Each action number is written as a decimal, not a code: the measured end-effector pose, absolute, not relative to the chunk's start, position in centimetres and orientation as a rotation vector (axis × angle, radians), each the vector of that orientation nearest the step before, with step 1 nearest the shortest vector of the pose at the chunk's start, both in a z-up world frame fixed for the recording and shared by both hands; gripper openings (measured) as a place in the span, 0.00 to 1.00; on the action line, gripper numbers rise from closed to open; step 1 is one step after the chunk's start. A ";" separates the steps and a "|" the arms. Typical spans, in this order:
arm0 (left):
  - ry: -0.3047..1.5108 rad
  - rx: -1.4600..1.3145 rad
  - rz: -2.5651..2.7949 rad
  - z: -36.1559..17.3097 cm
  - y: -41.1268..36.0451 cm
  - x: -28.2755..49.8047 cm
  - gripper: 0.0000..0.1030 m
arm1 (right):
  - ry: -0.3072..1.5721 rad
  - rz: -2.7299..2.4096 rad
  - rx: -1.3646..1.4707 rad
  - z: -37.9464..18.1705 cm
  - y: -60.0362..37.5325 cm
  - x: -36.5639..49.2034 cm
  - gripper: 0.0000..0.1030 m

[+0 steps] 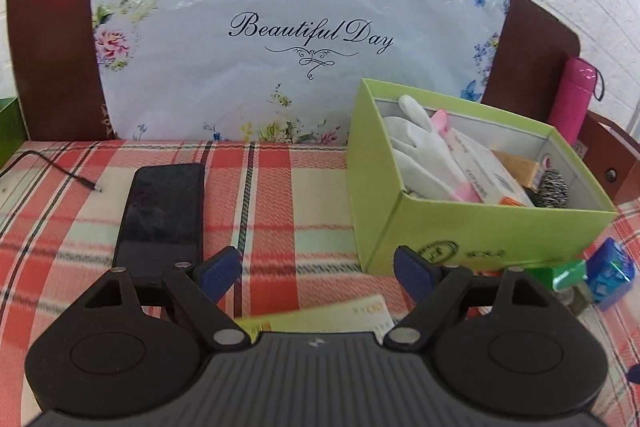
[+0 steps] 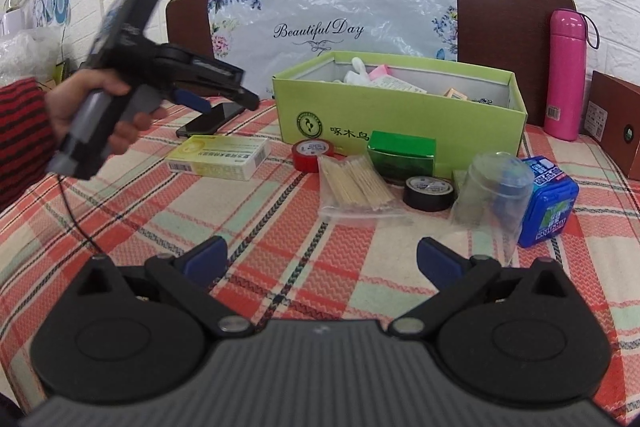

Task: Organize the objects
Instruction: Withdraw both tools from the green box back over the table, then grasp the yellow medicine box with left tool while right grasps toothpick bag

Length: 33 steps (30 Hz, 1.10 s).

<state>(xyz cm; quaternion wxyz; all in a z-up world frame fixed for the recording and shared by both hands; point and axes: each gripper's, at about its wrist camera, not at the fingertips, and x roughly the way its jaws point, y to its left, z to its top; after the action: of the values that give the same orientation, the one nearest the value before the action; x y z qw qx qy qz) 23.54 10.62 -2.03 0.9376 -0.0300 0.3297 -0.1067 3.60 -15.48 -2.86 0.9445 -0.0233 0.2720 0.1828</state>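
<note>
Both grippers stood wide and empty. The left gripper (image 1: 318, 269) hung over the plaid-covered counter (image 1: 280, 187), above a yellow medicine box (image 2: 218, 157) and beside a black phone (image 1: 162, 215). The right gripper (image 2: 322, 259) faced the green box (image 2: 400, 115), with a bag of toothpicks (image 2: 356, 185), red tape (image 2: 310, 155) and black tape (image 2: 428, 191) lying before that box.

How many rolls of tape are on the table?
2: a red roll beside the green box's front wall, a black roll by the clear cup. Others may be hidden.
</note>
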 end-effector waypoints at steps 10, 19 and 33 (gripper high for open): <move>0.812 -0.126 -0.287 -5.4 13.4 23.0 0.85 | 0.552 0.401 -0.093 -2.9 -14.3 5.7 1.00; 0.789 -0.071 -0.366 -5.7 11.4 16.4 0.85 | 0.598 0.404 -0.126 -4.2 -12.4 11.8 0.99; 0.712 0.097 -0.167 -5.7 4.8 14.2 0.73 | 0.662 0.337 -0.105 -5.9 -13.1 14.0 0.42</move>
<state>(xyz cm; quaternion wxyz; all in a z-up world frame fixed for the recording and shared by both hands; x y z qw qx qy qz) 14.22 4.81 -5.72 0.9328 0.0472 0.3478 -0.0817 14.04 -13.15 -5.88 0.9305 -0.0514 0.3231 0.1647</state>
